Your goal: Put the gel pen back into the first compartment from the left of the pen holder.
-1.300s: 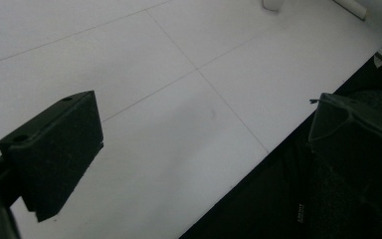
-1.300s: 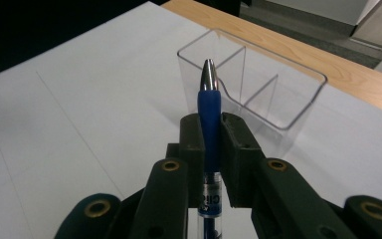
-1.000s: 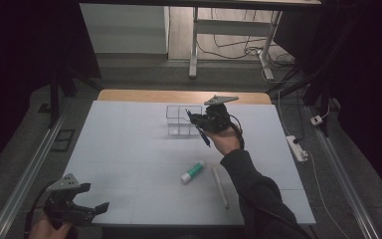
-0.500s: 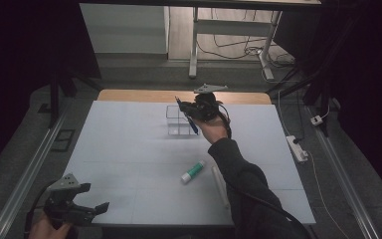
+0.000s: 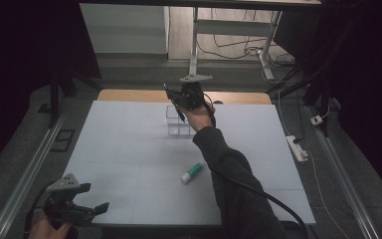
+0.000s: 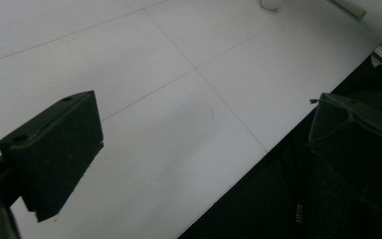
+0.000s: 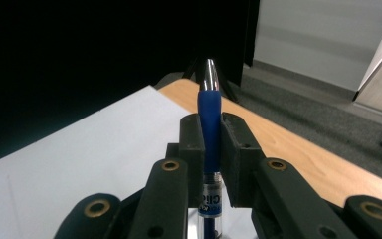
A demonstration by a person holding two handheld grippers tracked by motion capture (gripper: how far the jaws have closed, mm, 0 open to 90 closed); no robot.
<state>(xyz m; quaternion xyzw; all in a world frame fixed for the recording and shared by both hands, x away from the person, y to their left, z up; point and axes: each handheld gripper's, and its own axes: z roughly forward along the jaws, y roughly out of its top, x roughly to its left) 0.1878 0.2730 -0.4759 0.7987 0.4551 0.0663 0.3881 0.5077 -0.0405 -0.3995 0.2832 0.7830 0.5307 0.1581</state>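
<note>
A blue pen [image 7: 209, 112] with a silver tip and a clear lower barrel is pinched between the jaws of the right hand-held gripper [image 5: 171, 97], raised over the clear box [image 5: 178, 122] at the far side of the white desk [image 5: 129, 149]. The left hand-held gripper [image 5: 87, 209] is held spread at the desk's near edge. A green-and-white marker [image 5: 191, 173] is seen lying mid-desk.

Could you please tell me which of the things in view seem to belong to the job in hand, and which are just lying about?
In the job:
right gripper, shut on the blue pen
clear box, just below the pen

Lying about:
green-capped tube on the table
left gripper, open, at the near edge
</note>
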